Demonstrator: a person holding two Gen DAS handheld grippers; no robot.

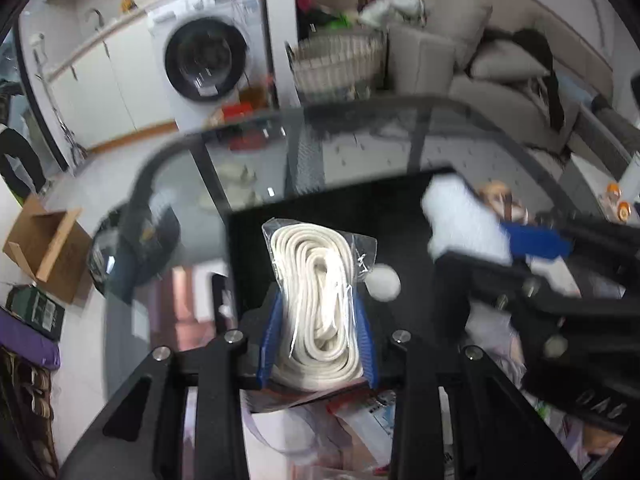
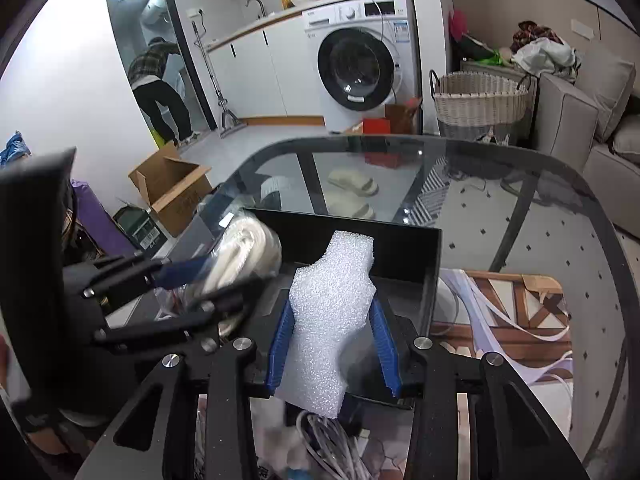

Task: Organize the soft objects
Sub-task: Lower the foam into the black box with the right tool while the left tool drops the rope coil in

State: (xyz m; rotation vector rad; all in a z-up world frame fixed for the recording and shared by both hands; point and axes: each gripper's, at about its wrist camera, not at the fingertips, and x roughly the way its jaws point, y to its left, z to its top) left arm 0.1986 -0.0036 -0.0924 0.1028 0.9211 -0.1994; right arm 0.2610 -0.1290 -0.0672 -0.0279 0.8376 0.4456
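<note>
Now: my left gripper (image 1: 318, 336) clamps slippery bagged rope coil (image 1: 316, 300) mid-bundle; right gripper (image 2: 334, 342) pinches light, squashy foam piece (image 2: 332, 312) at its waist.

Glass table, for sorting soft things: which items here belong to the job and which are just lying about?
Job: bagged white rope, white foam piece, black tray, cotton ball.
Lying about: slippers, cardboard box, wicker basket.

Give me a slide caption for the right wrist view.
Right gripper holding white foam piece over black tray on glass table.
</note>
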